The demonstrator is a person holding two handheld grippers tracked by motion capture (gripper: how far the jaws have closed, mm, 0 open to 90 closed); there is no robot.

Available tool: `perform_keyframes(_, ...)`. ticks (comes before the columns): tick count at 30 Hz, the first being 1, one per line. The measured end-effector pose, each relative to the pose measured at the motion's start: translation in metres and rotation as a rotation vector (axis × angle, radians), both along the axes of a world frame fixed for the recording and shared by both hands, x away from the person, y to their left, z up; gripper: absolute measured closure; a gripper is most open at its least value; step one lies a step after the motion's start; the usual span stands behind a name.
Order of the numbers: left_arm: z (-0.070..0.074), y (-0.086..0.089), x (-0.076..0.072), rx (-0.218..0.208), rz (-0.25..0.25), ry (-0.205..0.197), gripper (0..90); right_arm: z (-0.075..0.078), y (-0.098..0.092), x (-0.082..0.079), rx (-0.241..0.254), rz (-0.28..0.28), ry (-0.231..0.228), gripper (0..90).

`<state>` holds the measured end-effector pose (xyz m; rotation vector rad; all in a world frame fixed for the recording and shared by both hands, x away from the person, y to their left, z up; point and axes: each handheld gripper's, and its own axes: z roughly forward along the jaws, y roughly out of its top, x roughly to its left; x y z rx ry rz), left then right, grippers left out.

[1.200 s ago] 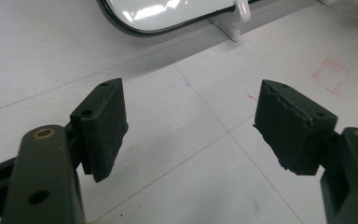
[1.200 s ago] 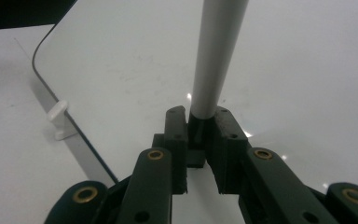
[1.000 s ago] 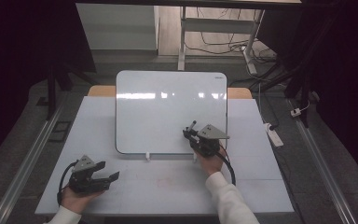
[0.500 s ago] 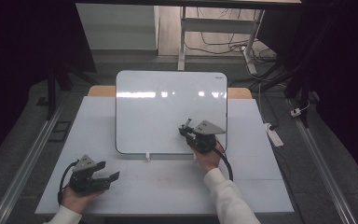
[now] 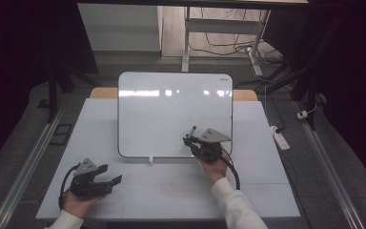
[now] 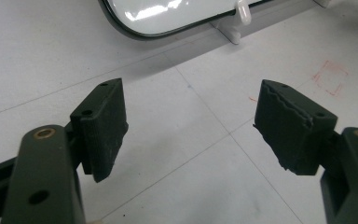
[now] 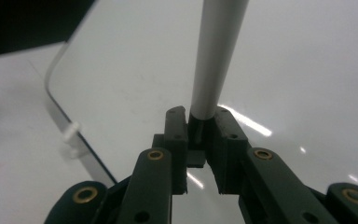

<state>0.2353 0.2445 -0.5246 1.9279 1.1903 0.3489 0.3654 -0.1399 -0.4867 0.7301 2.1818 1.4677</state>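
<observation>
fingers of right gripper [image 5: 193, 141] clamped on grey marker [image 7: 214, 56], marker pointing out toward 12 o'clock over whiteboard [image 5: 171, 109]. right gripper at whiteboard's 5 o'clock corner, over its lower edge. fingers [image 6: 101, 126] of left gripper [image 5: 108, 175] spread wide, nothing between them, bare bench [image 5: 171, 191] below. left gripper at bench's 7 o'clock, well apart from whiteboard. small white clip [image 5: 150, 160] on whiteboard's 6 o'clock edge.

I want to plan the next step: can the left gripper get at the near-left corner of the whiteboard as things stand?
Probably yes. The left gripper rests open on the table, and only bare tabletop lies between it and that corner of the whiteboard. The right gripper, shut on a marker, works over the board's other side.
</observation>
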Motion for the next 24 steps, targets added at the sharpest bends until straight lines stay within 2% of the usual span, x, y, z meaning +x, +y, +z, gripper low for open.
perform_keyframes(2, 0.0, 0.0, 0.0, -0.001, 0.0, -0.002, 25.4, 0.006, -0.006, -0.006, 0.022, 0.007, -0.008, 77.4)
perform_keyframes(5, 0.002, -0.001, -0.002, -0.002, 0.0, -0.019, 25.6, 0.011, -0.013, -0.014, 0.041, 0.029, 0.01, 77.4)
perform_keyframes(8, 0.005, -0.002, -0.003, -0.018, 0.003, -0.046, 26.2, 0.014, -0.018, -0.024, 0.035, 0.062, 0.03, 77.4)
perform_keyframes(12, 0.011, -0.004, -0.004, -0.042, 0.005, -0.085, 26.8, 0.014, -0.026, -0.04, 0.08, 0.107, 0.067, 77.4)
perform_keyframes(14, 0.016, -0.007, -0.005, -0.052, 0.004, -0.108, 26.9, 0.013, -0.028, -0.046, 0.078, 0.122, 0.074, 77.3)
perform_keyframes(18, 0.033, -0.025, -0.005, -0.072, -0.033, -0.16, 27.6, 0.011, -0.026, -0.055, 0.053, 0.14, 0.086, 77.3)
perform_keyframes(21, 0.047, -0.046, -0.002, -0.073, -0.088, -0.19, 28.3, 0.009, -0.023, -0.059, 0.048, 0.156, 0.101, 77.3)
perform_keyframes(24, 0.058, -0.07, 0.004, -0.076, -0.145, -0.205, 28.9, 0.005, -0.019, -0.062, 0.043, 0.17, 0.119, 77.3)
